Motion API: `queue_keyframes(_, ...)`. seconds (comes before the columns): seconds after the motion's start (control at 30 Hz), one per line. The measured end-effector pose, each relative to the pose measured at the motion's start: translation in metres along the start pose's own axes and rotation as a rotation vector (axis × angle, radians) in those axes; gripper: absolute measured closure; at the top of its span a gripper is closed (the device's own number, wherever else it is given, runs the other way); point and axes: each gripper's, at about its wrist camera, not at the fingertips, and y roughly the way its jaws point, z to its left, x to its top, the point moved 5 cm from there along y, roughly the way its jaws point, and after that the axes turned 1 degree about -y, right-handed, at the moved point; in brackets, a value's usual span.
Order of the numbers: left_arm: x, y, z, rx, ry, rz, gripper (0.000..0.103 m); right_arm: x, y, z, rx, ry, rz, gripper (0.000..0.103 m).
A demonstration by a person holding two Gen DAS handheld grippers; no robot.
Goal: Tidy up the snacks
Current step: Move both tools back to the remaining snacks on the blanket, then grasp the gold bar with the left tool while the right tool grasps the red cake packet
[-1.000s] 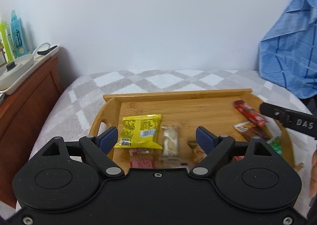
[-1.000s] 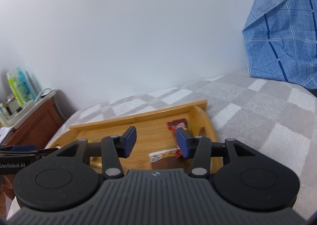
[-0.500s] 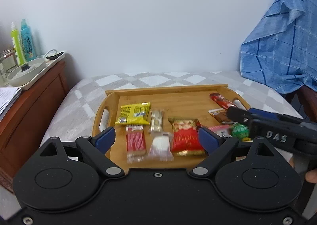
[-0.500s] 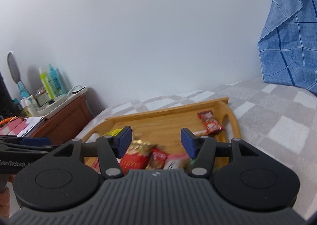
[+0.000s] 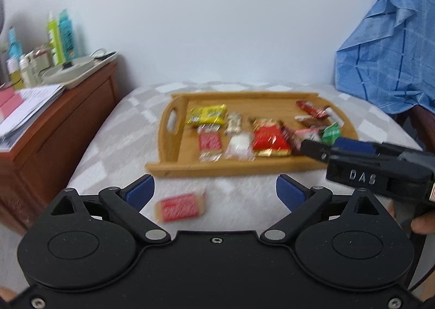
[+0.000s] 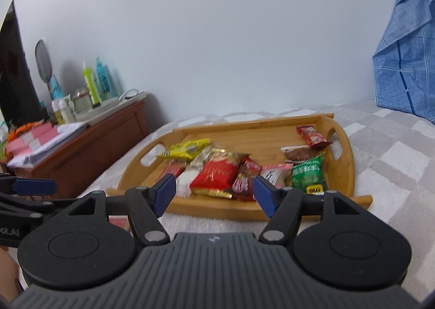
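Observation:
A wooden tray [image 5: 174,156] [image 6: 345,146] lies on the bed and holds several snack packets: a yellow packet [image 5: 208,114] [image 6: 186,148], a big red packet [image 5: 269,137] [image 6: 217,174], a green packet [image 5: 331,132] [image 6: 308,171] and a red bar [image 5: 310,109] [image 6: 311,135]. One red-and-white wafer packet [image 5: 179,207] lies on the blanket in front of the tray, between my left gripper's fingers. My left gripper [image 5: 214,192] is open and empty above it. My right gripper [image 6: 213,193] is open and empty at the tray's near edge; it also shows in the left wrist view [image 5: 348,151].
A checked grey-white blanket [image 6: 394,162] covers the bed. A wooden cabinet [image 5: 54,129] with bottles, papers and a white tray stands to the left. A blue checked cloth [image 5: 386,56] hangs at the right. A white wall is behind.
Both grippers have pulled back from the tray toward the near side of the bed. The wafer packet on the blanket has come into view under my left gripper.

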Motion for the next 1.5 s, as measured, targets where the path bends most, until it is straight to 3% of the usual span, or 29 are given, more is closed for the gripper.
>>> queue_keyframes(0.33,-0.054,-0.007,0.034,0.114,-0.039,0.027,0.006,-0.015,0.014,0.025,0.024,-0.079,0.057,0.025)
queue_keyframes(0.43,-0.07,-0.007,0.042,0.16,-0.069,0.051,0.019,-0.021,0.019,0.037,0.032,-0.128,0.07,0.025)
queue_keyframes(0.63,-0.093,0.004,0.051,0.129,-0.13,0.117,0.025,-0.031,0.04,0.065,0.116,-0.255,0.143,0.025)
queue_keyframes(0.8,-0.1,0.022,0.062,0.071,-0.226,0.182,0.047,-0.037,0.053,0.089,0.199,-0.365,0.206,0.025)
queue_keyframes(0.83,-0.1,0.022,0.064,0.073,-0.236,0.172,0.047,-0.038,0.055,0.093,0.209,-0.383,0.214,0.025)
queue_keyframes(0.9,-0.098,0.023,0.065,0.088,-0.223,0.162,0.062,-0.039,0.059,0.1,0.229,-0.41,0.228,0.025)
queue_keyframes(0.97,-0.096,0.022,0.066,0.085,-0.215,0.155,0.066,-0.038,0.064,0.107,0.26,-0.425,0.237,0.025)
queue_keyframes(1.37,-0.097,0.02,0.072,0.053,-0.197,0.154,0.068,-0.045,0.097,0.153,0.356,-0.577,0.327,0.026)
queue_keyframes(1.47,-0.096,0.019,0.07,0.055,-0.181,0.149,0.068,-0.05,0.103,0.155,0.344,-0.594,0.352,0.038)
queue_keyframes(1.5,-0.096,0.019,0.07,0.054,-0.176,0.148,0.068,-0.052,0.104,0.154,0.34,-0.592,0.353,0.047)
